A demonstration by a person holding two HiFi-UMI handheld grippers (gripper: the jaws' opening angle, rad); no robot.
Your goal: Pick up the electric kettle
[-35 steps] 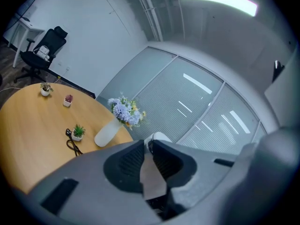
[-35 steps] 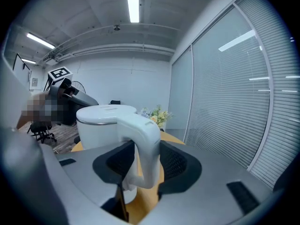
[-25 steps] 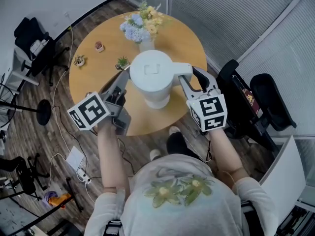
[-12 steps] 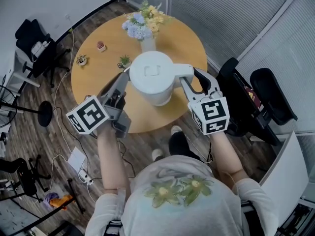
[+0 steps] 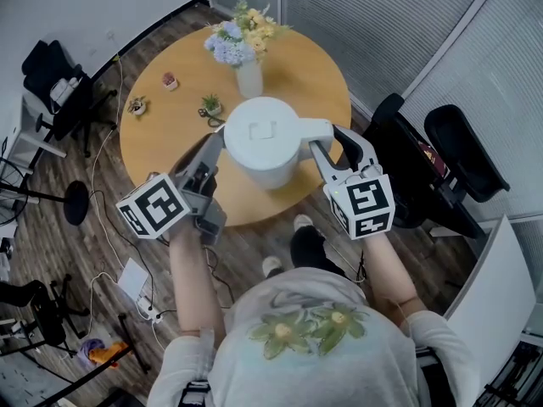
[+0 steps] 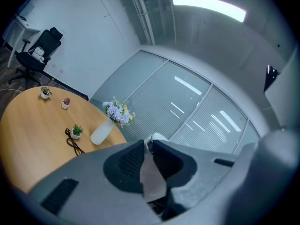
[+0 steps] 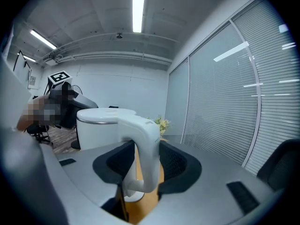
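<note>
Slatted window blinds (image 5: 373,15) line the far side of an office with a dark plank floor (image 5: 51,253), and a round wooden desk (image 5: 161,142) stands in the middle of it. Over the near half of that desk sits a white electric kettle (image 5: 263,138), carried between two tools; no view settles whether its base is clear of the wood. It stands upright, with its long axis vertical and its flat lid facing the head camera. Its curved white handle (image 7: 143,144) juts out sideways toward the right of the head view. The right hand-held gripper (image 5: 327,138) is clamped on that handle, with its dark pads set wide and pressing on either side of the grip. The left hand-held gripper (image 5: 216,142) meets the opposite side of the body, the one turned away from the handle. Its jaws are drawn almost together and nip a small white lip of the kettle at their tips. Beyond the kettle stands a white vase of blue and yellow flowers (image 5: 246,75), well apart from it, with a small green potted plant (image 5: 210,106) just beside a black cable (image 6: 74,144). Two more tiny pots (image 5: 137,105) sit toward the far left rim. Black office chairs (image 5: 458,155) stand off the desk to the right.
</note>
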